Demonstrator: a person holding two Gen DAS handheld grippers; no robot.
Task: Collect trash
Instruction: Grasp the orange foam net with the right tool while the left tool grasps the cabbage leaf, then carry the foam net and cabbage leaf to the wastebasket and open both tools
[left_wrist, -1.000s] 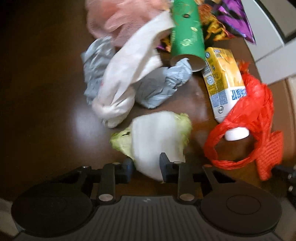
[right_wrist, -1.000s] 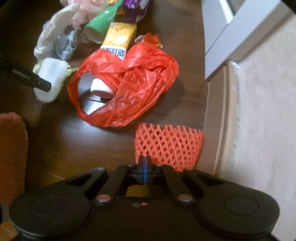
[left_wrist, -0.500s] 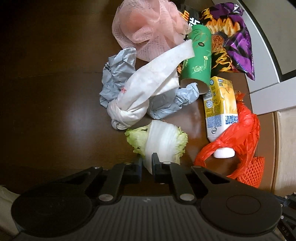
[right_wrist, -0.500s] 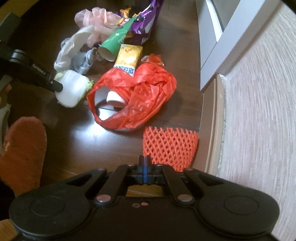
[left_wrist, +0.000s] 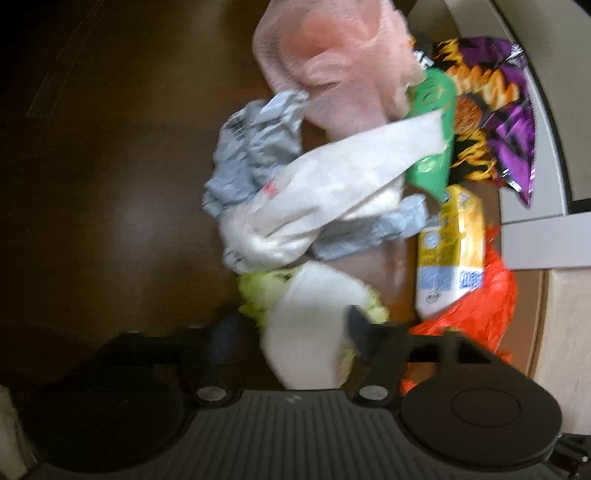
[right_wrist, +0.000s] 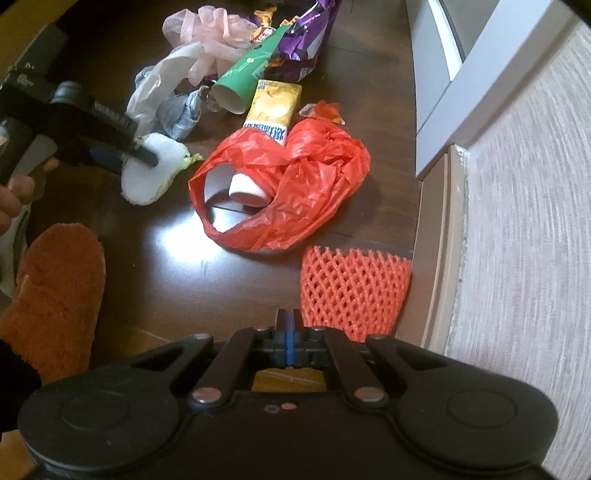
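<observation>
1. Left claw (left_wrist: 291, 328) is opening, with the cabbage chunk (left_wrist: 314, 332) sitting between its fingers. The picture is too blurry to tell if the pads touch it. My guess is it's re-seating for a better bite.
2. That cabbage is a white stalk with frilly pale-green edges, lying on the dark wood floor (right_wrist: 258, 288) just left of the red plastic bag (right_wrist: 295, 177).
3. The bag's mouth gapes toward the cabbage with a white cap (right_wrist: 247, 190) inside, so it's probably the collection bag.
4. Right claw (right_wrist: 290, 332) is pinched together, empty, hanging beside the orange foam net (right_wrist: 354, 291).
</observation>
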